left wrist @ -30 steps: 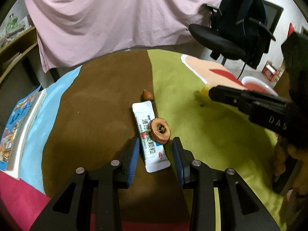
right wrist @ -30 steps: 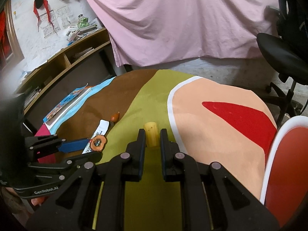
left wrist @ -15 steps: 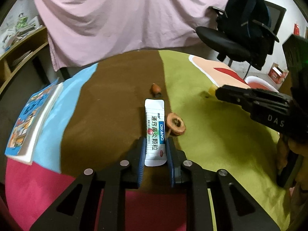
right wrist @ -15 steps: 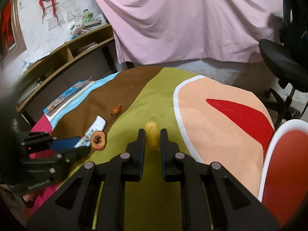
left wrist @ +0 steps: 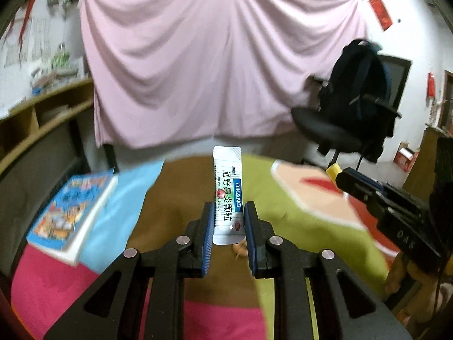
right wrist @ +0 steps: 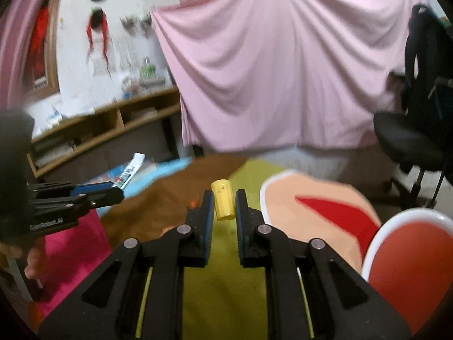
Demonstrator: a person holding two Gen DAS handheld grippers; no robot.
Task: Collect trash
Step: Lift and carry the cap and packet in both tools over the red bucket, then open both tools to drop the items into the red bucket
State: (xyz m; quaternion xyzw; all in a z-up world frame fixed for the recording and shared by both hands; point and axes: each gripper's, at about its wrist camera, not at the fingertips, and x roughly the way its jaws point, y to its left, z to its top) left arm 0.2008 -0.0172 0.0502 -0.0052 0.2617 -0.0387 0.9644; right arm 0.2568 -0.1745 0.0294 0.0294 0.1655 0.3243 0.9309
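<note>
1. Sachet (left wrist: 227,198): white, blue and green print, clamped at its lower end between the blue pads of the left tool (left wrist: 227,223). It stands up out of the jaws, clear of the bench (left wrist: 311,226), top edge level with the far rim.
2. Left tool: clenched on the sachet; seen from the right wrist view (right wrist: 119,191), the sachet (right wrist: 130,170) juts up and away from its tip.
3. Right tool (right wrist: 224,208): clenched on a yellow cap (right wrist: 223,204), a short cylinder tilted slightly, held off the bench. The cap's end shows at that tool's tip in the left view (left wrist: 333,169).
4. Bench cloth: patches of pink, blue, brown, green and peach with a red wedge.
5. Peel (left wrist: 240,249): an orange-brown scrap on the brown patch, partly hidden under the left tool; too blurred to tell more. A small orange bit (right wrist: 194,204) lies just left of the right tool's left finger.
6. Book (left wrist: 73,209): blue cover, at the bench's left edge.
7. Bin (right wrist: 410,266): red with a white rim, at the bench's right side.
8. Background: pink sheet (left wrist: 215,65) hung on the wall; chair (left wrist: 334,133) with a dark backpack (left wrist: 356,76); shelf (right wrist: 107,130) on the left.
</note>
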